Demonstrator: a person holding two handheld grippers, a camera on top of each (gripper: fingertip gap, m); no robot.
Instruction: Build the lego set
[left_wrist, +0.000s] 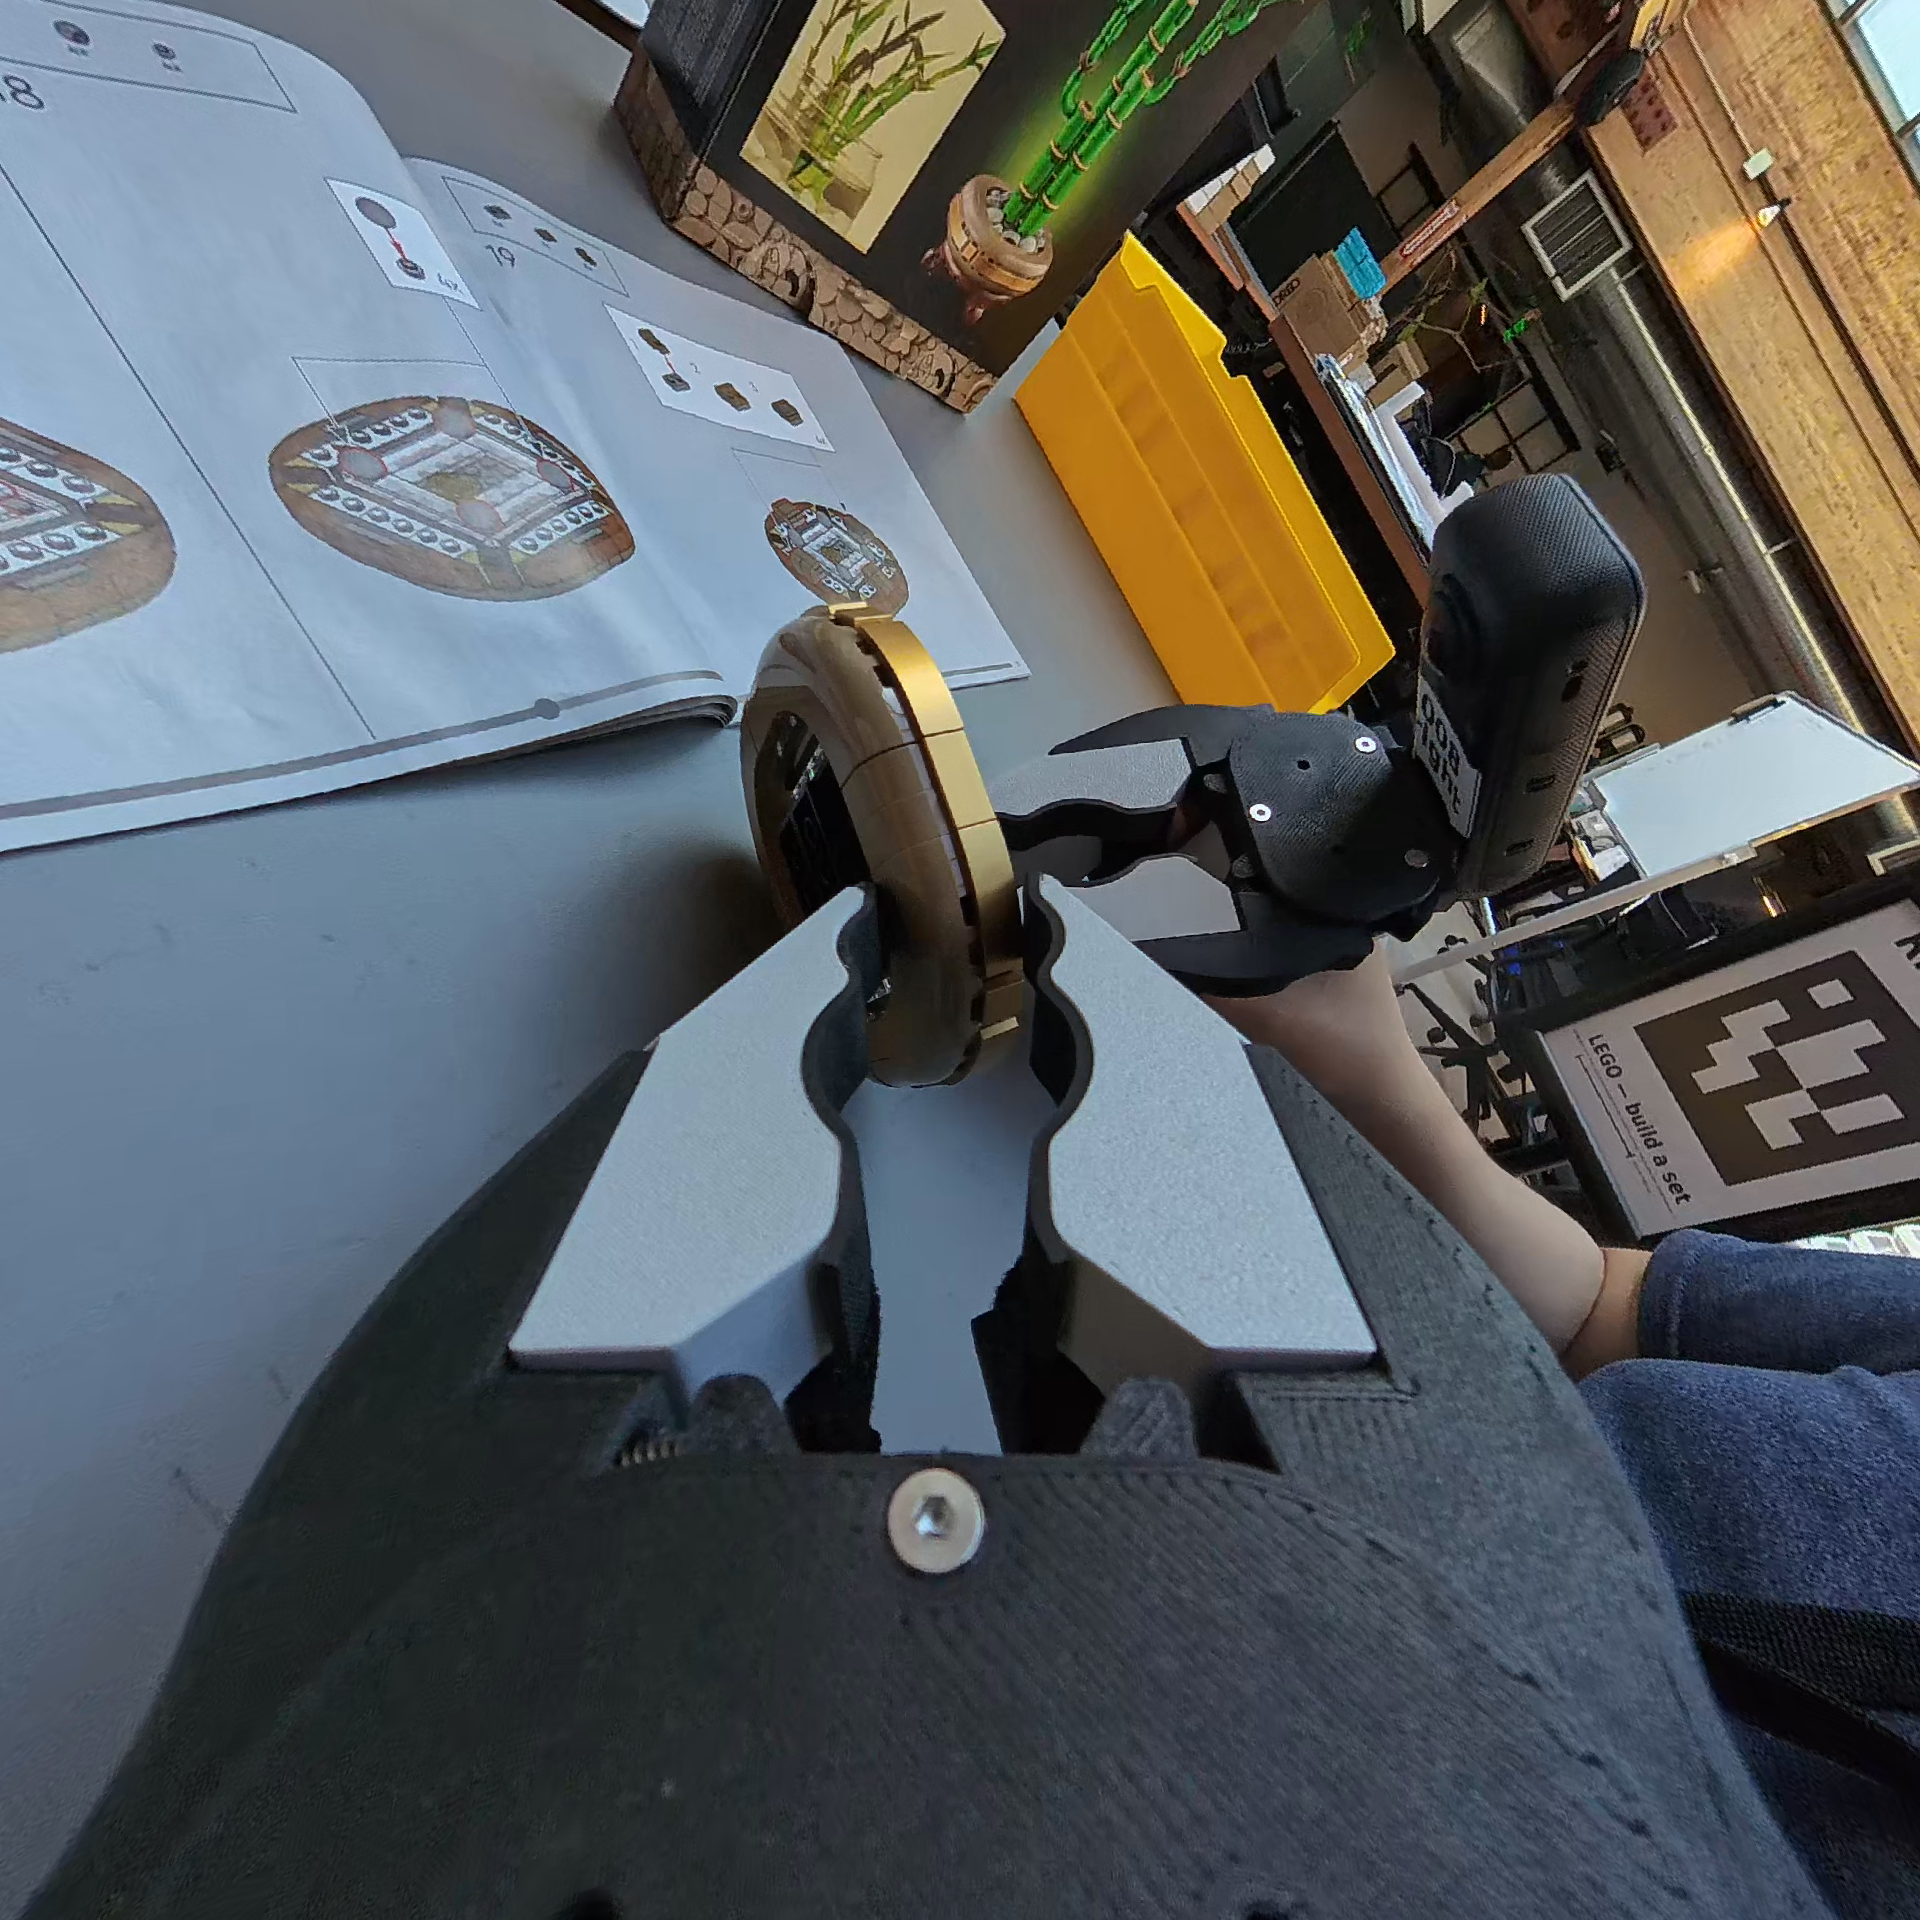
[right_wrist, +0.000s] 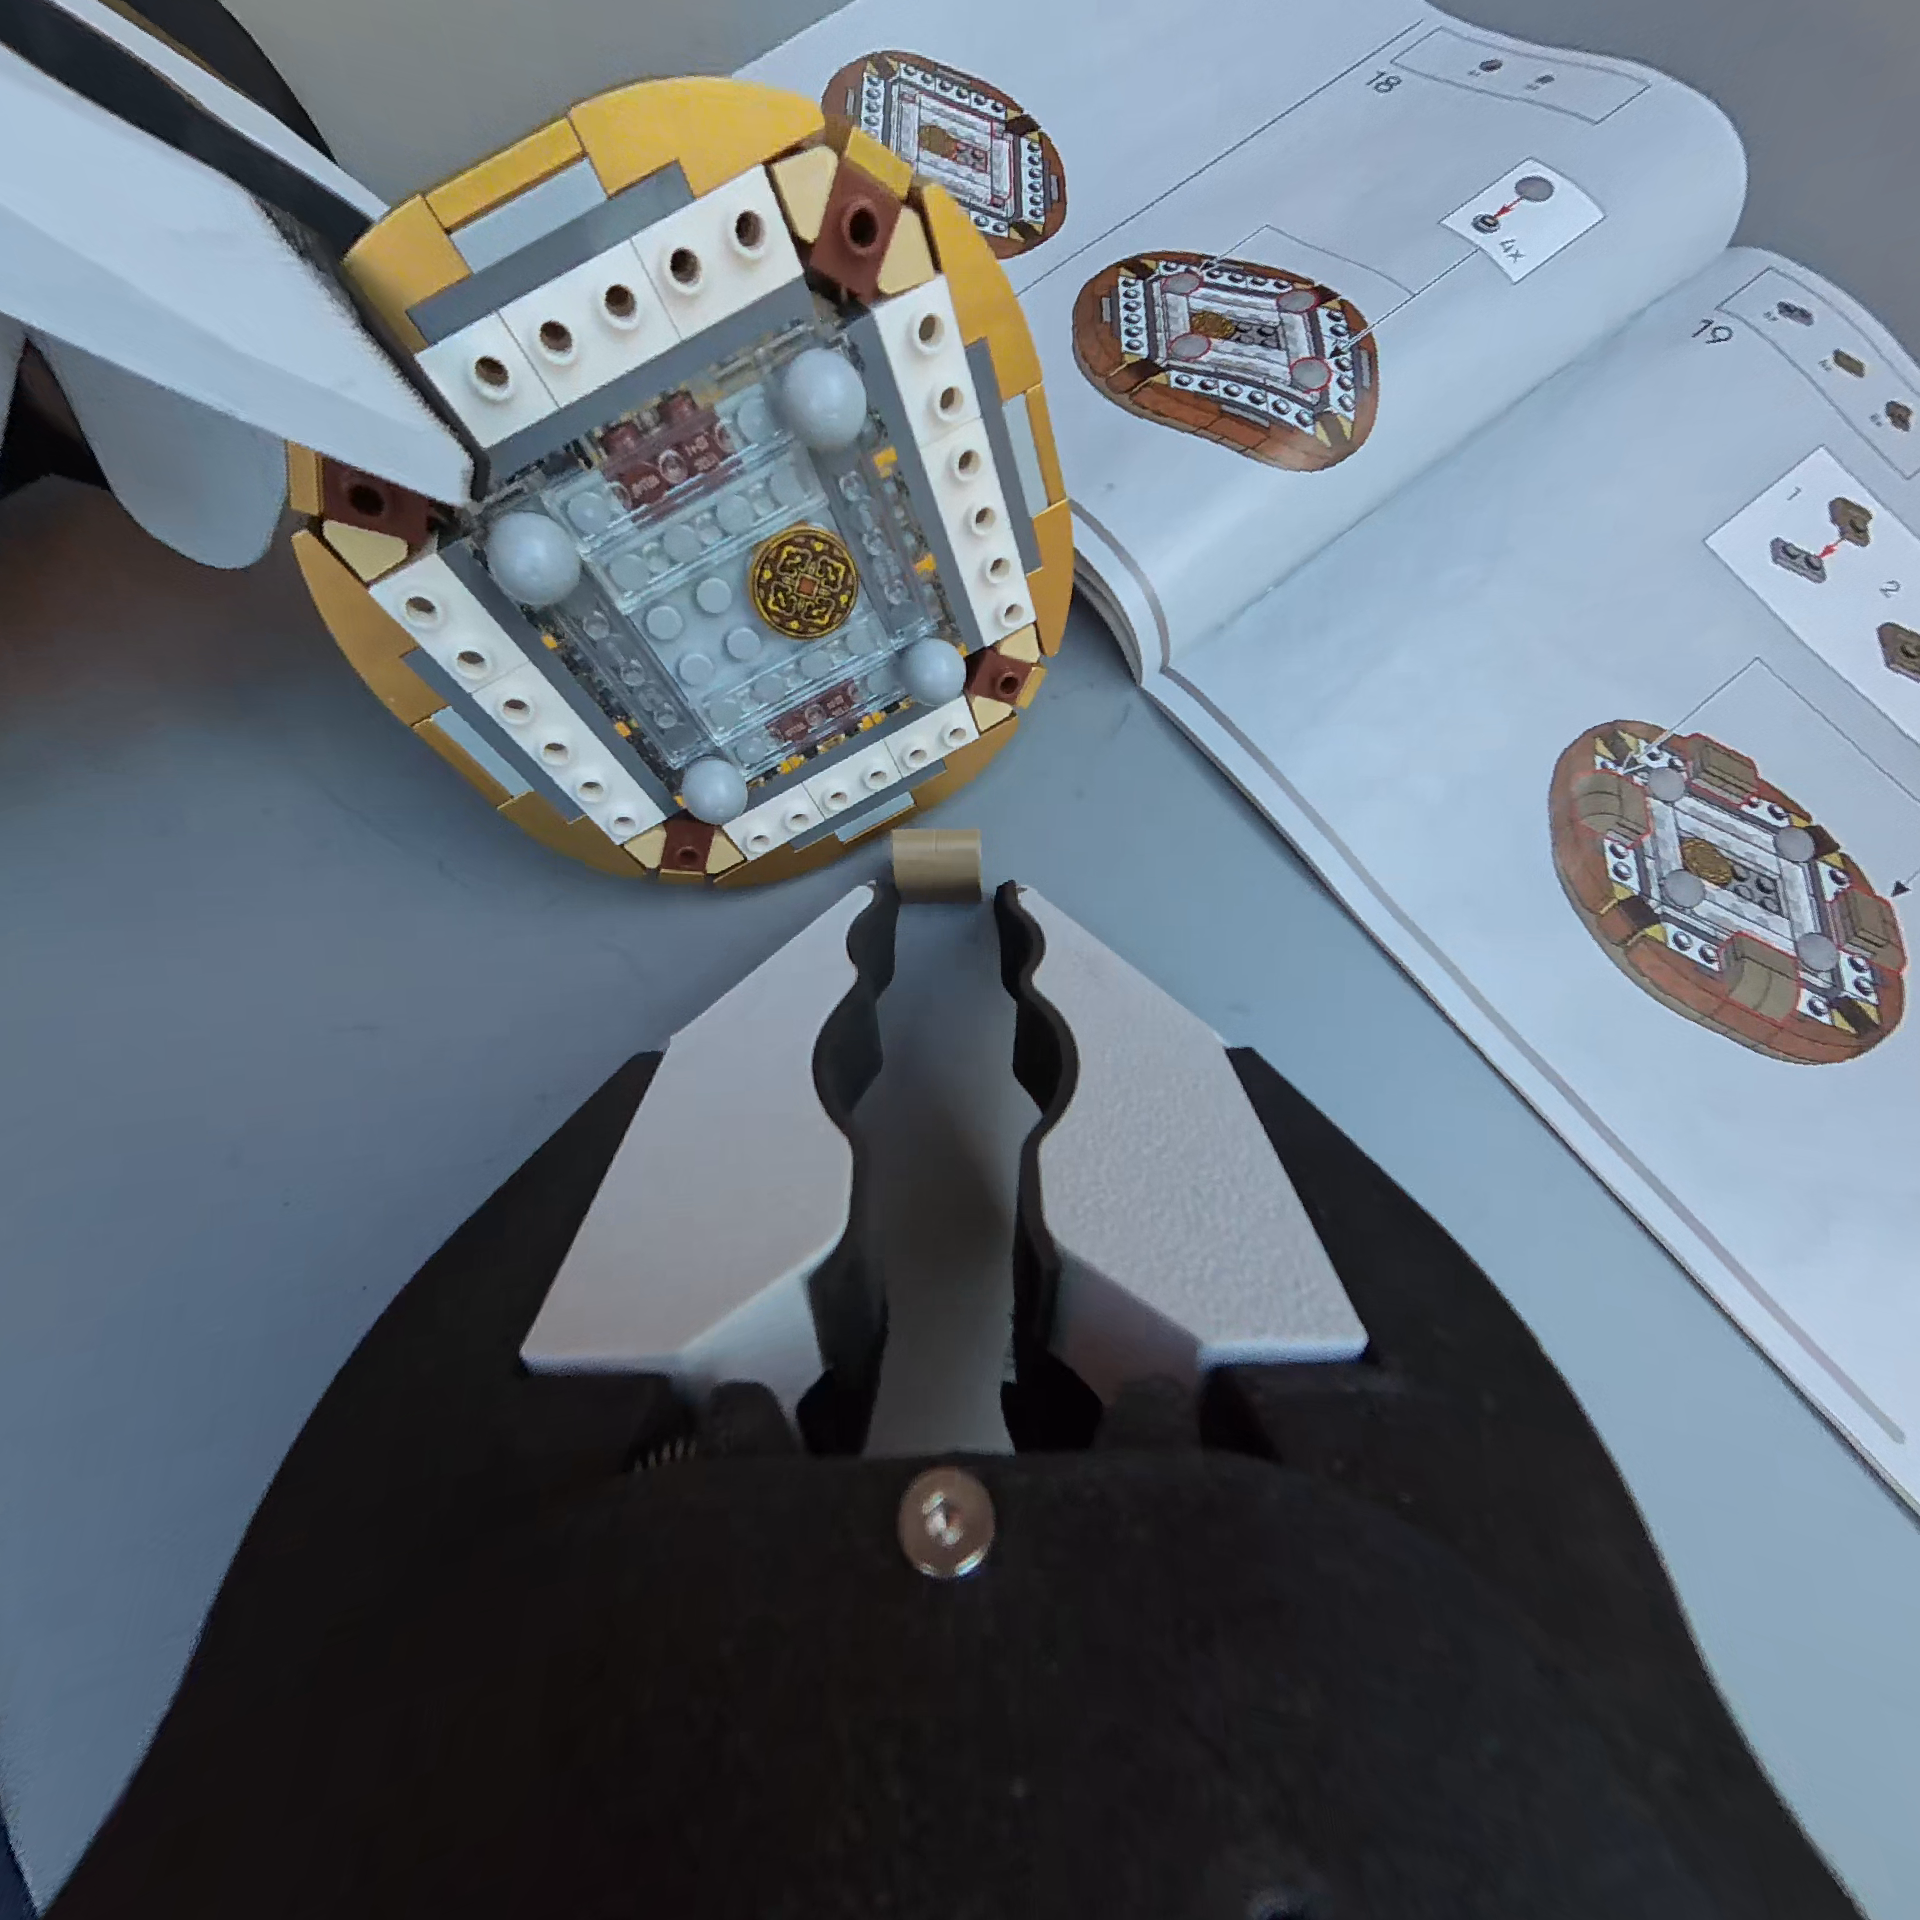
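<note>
Left wrist view: left gripper (left_wrist: 940, 925) clamped on the rim of the round gold base (left_wrist: 883, 831), held on edge above the grey tabletop (left_wrist: 260, 1039); open instruction booklet (left_wrist: 416, 468) beyond.

Right wrist view: right gripper (right_wrist: 935, 894) pinching a small tan brick (right_wrist: 937, 862) just beside the base's (right_wrist: 675, 488) lower rim.

Each wrist camera looks forward, close along its own claw, and both views share the round lego base (left_wrist: 883, 831) (right_wrist: 675, 488) and the open instruction booklet (left_wrist: 416, 520) (right_wrist: 1455, 520).
</note>
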